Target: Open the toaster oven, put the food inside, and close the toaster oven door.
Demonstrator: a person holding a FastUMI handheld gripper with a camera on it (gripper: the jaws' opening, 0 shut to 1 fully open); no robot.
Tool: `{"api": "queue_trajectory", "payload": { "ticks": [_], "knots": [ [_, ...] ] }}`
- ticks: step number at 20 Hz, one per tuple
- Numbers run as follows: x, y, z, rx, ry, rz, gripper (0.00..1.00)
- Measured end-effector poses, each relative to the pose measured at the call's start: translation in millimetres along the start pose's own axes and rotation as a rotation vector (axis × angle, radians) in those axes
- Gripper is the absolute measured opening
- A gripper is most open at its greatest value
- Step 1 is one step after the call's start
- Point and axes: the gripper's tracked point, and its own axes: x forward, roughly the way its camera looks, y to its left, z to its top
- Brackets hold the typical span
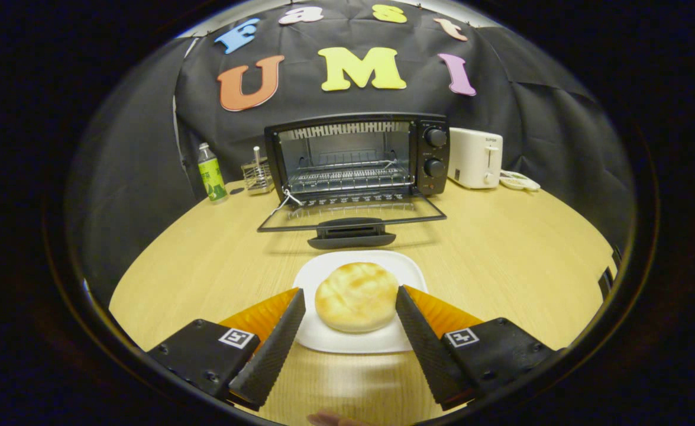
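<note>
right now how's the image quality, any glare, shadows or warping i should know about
Gripper view: fisheye warping bows the wooden table edge into a curve; the bun on the white plate, flanked by the open gripper, is sharp. The toaster oven with its lowered door is clear, the door casting a soft shadow. Mild glare on the tabletop near the fingers.

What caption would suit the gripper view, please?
Open gripper straddles the bun on its plate, toaster oven door down.
</note>
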Motion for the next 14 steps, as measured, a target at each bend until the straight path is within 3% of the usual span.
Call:
{"api": "queue_trajectory", "payload": {
  "ticks": [8,14],
  "knots": [
    [5.3,-5.4,-13.9,0.037,0.063,-0.01,1.0],
    [-2.8,-4.5,-6.9,0.04,0.034,-0.002,0.89]
  ]
}}
